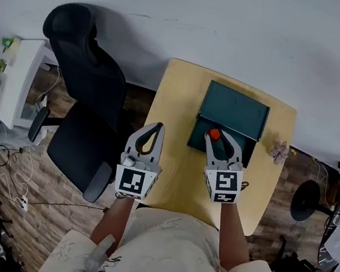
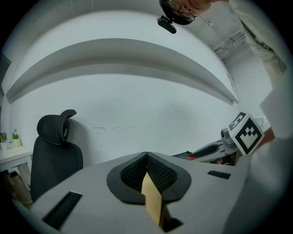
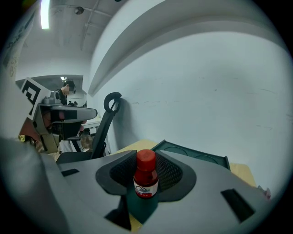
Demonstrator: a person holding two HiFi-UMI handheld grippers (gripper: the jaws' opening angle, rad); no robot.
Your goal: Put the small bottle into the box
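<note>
A small bottle (image 3: 146, 176) with a red cap, red contents and a white label stands upright between the jaws of my right gripper (image 3: 146, 157), which is shut on it. In the head view the red cap (image 1: 214, 134) shows between the tips of the right gripper (image 1: 220, 141), above the near part of the dark green box (image 1: 235, 110) on the wooden table (image 1: 172, 164). The box's rim (image 3: 197, 155) lies just beyond the bottle. My left gripper (image 1: 157, 127) hovers over the table's left edge, left of the box, jaws together and empty (image 2: 146, 154).
A black office chair (image 1: 82, 105) stands close to the table's left side and shows in the left gripper view (image 2: 55, 151). A white desk (image 1: 19, 76) is farther left. A small pinkish object (image 1: 279, 151) lies at the table's right edge. The white wall is behind.
</note>
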